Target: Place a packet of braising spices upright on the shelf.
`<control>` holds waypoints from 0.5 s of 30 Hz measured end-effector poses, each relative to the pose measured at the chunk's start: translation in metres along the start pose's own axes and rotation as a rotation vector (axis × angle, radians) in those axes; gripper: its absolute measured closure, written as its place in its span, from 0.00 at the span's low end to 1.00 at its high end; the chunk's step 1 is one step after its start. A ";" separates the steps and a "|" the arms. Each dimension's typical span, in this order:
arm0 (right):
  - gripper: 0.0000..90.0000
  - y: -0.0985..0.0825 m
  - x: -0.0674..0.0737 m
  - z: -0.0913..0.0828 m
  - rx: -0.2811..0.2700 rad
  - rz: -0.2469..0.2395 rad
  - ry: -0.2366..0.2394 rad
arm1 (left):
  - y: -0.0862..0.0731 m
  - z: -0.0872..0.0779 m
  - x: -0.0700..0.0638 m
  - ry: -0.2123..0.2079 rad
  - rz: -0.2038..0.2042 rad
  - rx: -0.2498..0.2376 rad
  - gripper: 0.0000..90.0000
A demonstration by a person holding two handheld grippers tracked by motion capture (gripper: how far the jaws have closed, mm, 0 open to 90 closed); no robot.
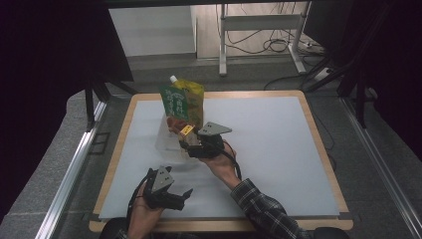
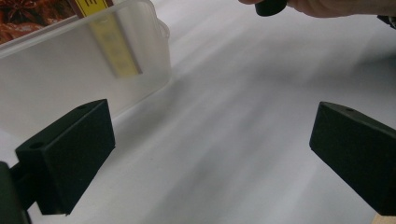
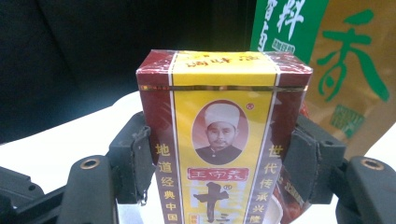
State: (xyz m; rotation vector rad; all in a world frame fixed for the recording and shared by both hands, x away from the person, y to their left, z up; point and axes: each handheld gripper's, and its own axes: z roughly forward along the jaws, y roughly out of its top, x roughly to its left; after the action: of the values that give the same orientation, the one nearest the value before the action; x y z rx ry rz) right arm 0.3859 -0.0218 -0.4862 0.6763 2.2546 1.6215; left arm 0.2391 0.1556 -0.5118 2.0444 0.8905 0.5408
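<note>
Right tongs (image 3: 219, 163) clamped on both sides of a red-and-yellow box (image 3: 219, 140), held upright over the tub (image 1: 168, 137) beside the green pouch (image 1: 181, 99), likely to slot it in. Left tongs (image 1: 166, 191) open and idle near the bench (image 1: 278, 149) front edge. Box bottom cut off; tub's inside unclear.

desk (image 1: 278, 149): pale sheet, wood-edged | floor (image 1: 50, 164): grey carpet | beyond far edge: white metal frame (image 1: 259, 22), loose cables (image 1: 278, 42) | sides: dark drapes (image 1: 54, 55)
</note>
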 end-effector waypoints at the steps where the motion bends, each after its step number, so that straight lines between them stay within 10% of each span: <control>1: 0.36 -0.001 0.000 0.000 0.004 0.003 0.000 | 0.000 0.000 0.000 -0.001 0.002 0.001 0.00; 15: 0.35 -0.003 -0.005 0.003 0.052 0.041 0.001 | 0.000 0.000 0.000 0.002 0.003 0.005 0.00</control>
State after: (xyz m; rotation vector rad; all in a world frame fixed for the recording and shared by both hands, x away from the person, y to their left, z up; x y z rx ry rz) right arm 0.3910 -0.0228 -0.4905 0.7391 2.3056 1.5871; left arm 0.2394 0.1557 -0.5119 2.0498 0.8910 0.5429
